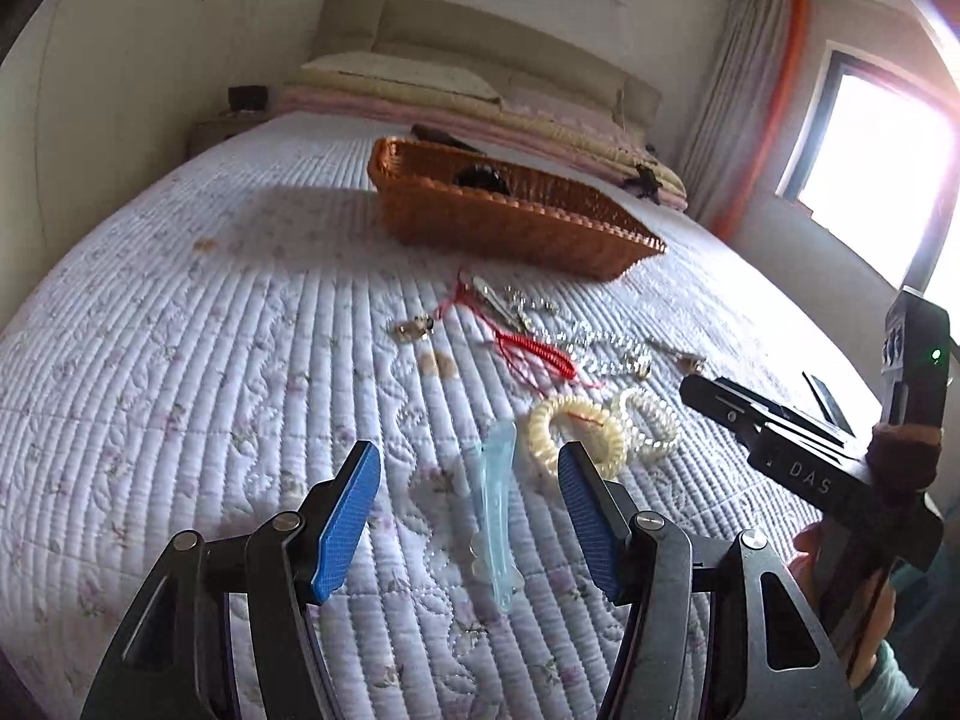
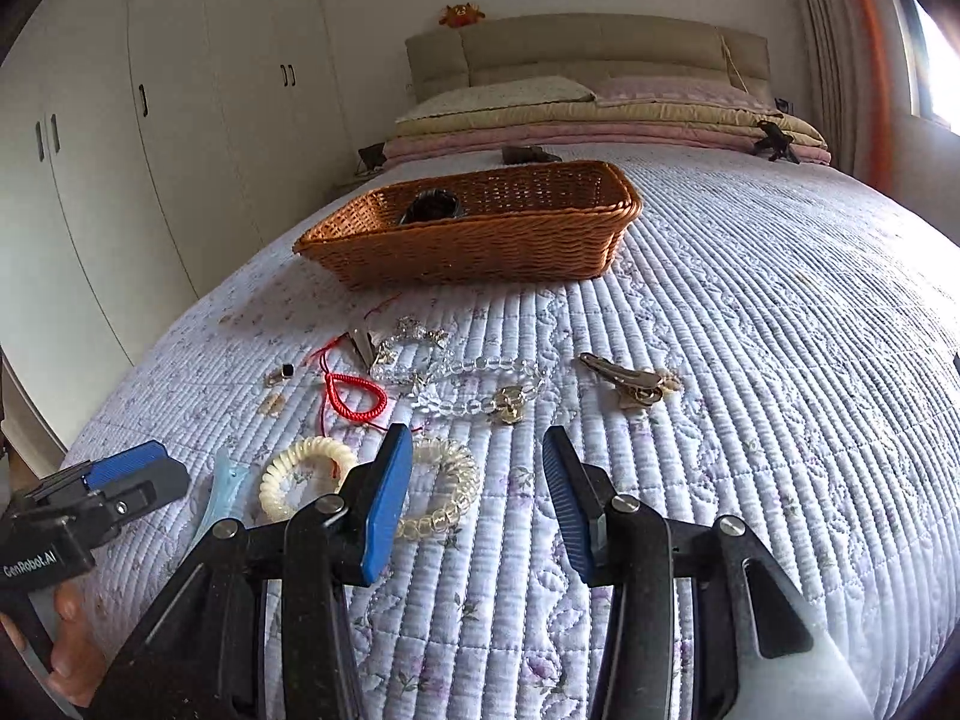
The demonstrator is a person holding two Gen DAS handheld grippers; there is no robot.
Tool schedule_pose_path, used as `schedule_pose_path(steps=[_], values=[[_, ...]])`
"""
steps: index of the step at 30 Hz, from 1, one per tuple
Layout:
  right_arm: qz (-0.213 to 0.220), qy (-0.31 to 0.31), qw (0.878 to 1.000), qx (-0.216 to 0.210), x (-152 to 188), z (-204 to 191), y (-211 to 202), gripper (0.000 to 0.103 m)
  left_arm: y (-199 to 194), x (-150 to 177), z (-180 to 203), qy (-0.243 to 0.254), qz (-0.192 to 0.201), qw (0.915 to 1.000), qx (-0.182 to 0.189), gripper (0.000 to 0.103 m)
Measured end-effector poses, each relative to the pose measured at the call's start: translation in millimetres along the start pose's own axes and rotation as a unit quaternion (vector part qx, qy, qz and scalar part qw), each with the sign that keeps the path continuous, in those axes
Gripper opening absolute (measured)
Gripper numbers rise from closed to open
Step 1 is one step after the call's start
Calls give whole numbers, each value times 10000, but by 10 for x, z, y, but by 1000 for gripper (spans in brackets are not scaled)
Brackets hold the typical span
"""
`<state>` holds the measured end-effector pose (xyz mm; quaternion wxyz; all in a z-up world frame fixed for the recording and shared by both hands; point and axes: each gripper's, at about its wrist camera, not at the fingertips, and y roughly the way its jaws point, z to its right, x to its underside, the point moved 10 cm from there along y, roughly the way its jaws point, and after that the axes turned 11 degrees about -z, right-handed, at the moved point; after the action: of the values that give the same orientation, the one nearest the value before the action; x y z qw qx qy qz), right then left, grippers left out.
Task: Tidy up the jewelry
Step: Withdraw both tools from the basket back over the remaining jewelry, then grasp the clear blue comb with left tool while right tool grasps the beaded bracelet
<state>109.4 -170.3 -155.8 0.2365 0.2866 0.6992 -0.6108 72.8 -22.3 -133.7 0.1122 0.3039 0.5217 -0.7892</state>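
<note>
Right up front on the quilt (image 1: 180, 360): left gripper (image 1: 468, 516) spread wide, nothing held, straddling the pale blue hair clip (image 1: 495, 504). Right gripper (image 2: 477, 498) also wide open and empty, left pad overlapping the clear coil tie (image 2: 447, 492), cream coil tie (image 2: 306, 474) just beside. Bit further out, red cord (image 2: 354, 396), clear bead bracelet (image 2: 474, 384) and metal clips (image 2: 624, 381) lying tangled close together. Way back, wicker basket (image 2: 480, 240) with something dark inside already. Risk-wise: soft quilt, so pads could pinch fabric with the clip; slick plastic might also squirt out sideways.
</note>
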Motion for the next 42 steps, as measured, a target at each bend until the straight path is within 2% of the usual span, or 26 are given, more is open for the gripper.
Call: schedule_pose_path(steps=[2,4,10,17,19,21,25,26,28,29,42], values=[[-121,-36,9999,-11,18,-13,56,48,105,44,28,83,-160,9998,-45,47],[-164,-55,9998,15,28,-17,72,48,205,90,39,116,-319,9994,-81,46],[-449,-133,9989,58,68,-54,214,45,234,83,79,196,-277,9991,-253,46],[-660,-220,9973,214,102,-74,314,39,287,99,129,501,-314,9956,-725,45],[-677,-255,9972,194,102,-86,326,35,286,95,117,504,-295,9949,-816,42],[-683,-295,9970,211,101,-105,340,32,272,91,104,483,-269,9948,-853,33],[-695,-345,9967,242,107,-117,348,29,250,83,81,461,-224,9948,-879,16],[-697,-360,9967,229,108,-125,350,24,244,85,83,453,-224,9951,-853,12],[-684,-394,9966,253,111,-132,351,14,240,82,80,433,-215,9953,-836,11],[-677,-409,9965,267,112,-134,349,13,237,80,79,423,-206,9955,-826,11],[-425,-306,9986,90,98,-104,217,11,115,41,104,273,20,9989,-378,11]])
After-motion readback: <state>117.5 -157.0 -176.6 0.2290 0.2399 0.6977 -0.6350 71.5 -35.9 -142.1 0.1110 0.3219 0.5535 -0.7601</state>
